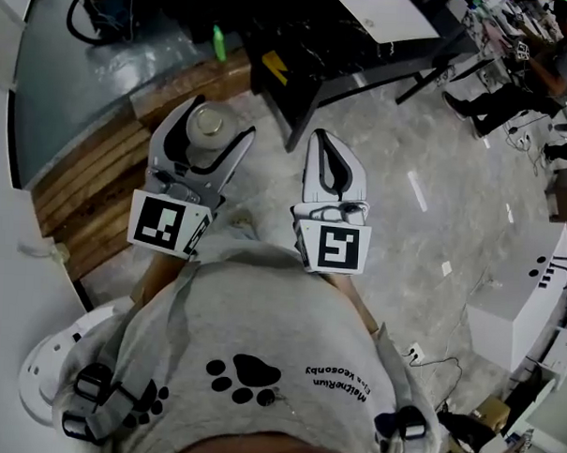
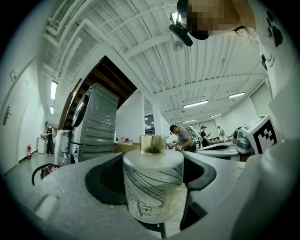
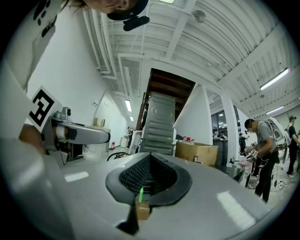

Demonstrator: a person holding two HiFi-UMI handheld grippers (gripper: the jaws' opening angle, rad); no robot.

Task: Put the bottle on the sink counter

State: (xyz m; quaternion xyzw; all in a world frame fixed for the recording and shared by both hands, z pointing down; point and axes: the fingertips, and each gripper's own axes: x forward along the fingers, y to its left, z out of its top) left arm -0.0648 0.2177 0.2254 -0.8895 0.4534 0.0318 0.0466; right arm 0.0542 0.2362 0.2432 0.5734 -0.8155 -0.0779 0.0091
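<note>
A white bottle (image 1: pixel 208 122) with a gold cap stands upright between the jaws of my left gripper (image 1: pixel 218 130), which is shut on it and held out in front of the person's chest. The left gripper view shows the bottle (image 2: pixel 152 187) close up, with dark line print on it, the pads pressing its sides. My right gripper (image 1: pixel 327 140) is beside it to the right, jaws together and nothing in them. From the right gripper view (image 3: pixel 150 158) the bottle (image 3: pixel 96 151) is visible at the left in the other gripper. No sink counter is visible.
Wooden planks (image 1: pixel 88 189) lie on the floor to the left, with a green bottle (image 1: pixel 217 41) beyond them. A black table frame (image 1: pixel 300 71) stands ahead. A white unit (image 1: pixel 524 297) is at the right. A cardboard box (image 3: pixel 197 153) and people (image 3: pixel 262 154) are farther off.
</note>
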